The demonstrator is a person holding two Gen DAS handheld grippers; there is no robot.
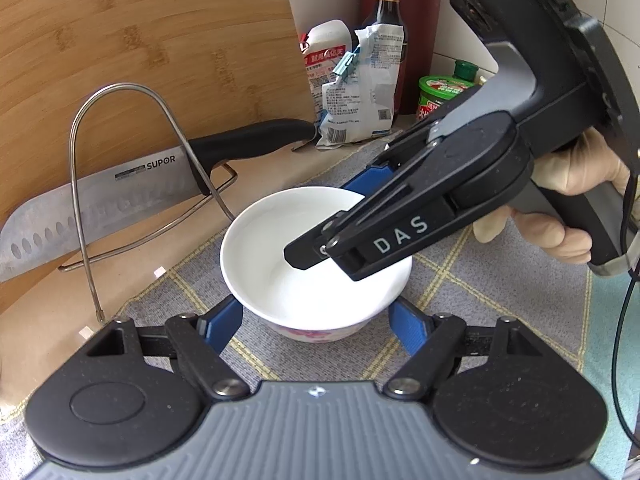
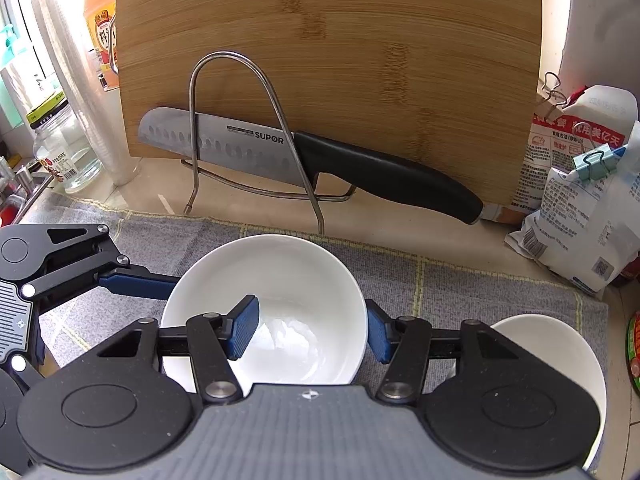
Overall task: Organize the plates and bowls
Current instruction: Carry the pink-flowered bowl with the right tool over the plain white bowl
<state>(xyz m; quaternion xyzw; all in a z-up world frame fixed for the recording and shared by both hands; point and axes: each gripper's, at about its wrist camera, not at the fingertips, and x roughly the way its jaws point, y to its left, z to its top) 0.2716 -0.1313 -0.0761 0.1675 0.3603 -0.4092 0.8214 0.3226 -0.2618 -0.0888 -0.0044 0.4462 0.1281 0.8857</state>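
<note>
A white ceramic bowl with a pink flower print on its outside (image 1: 316,264) sits in the lower middle of both frames, on a grey cloth mat with yellow grid lines (image 1: 480,280). Both grippers grip it. The left gripper (image 1: 316,326) has its blue pads pressed against the bowl's outer wall, one each side. The right gripper (image 2: 312,330) is clamped on the rim, with one blue pad inside the bowl and the other outside it.

A second white bowl (image 2: 560,344) stands just beside it at the lower right of the right wrist view, making two bowls in all. Behind the mat, one steel kitchen knife with a black handle (image 2: 280,152) rests in a bent wire rack (image 2: 256,92), against one upright bamboo cutting board (image 2: 340,40). Two clipped paper bags (image 2: 580,200) stand at the right.
</note>
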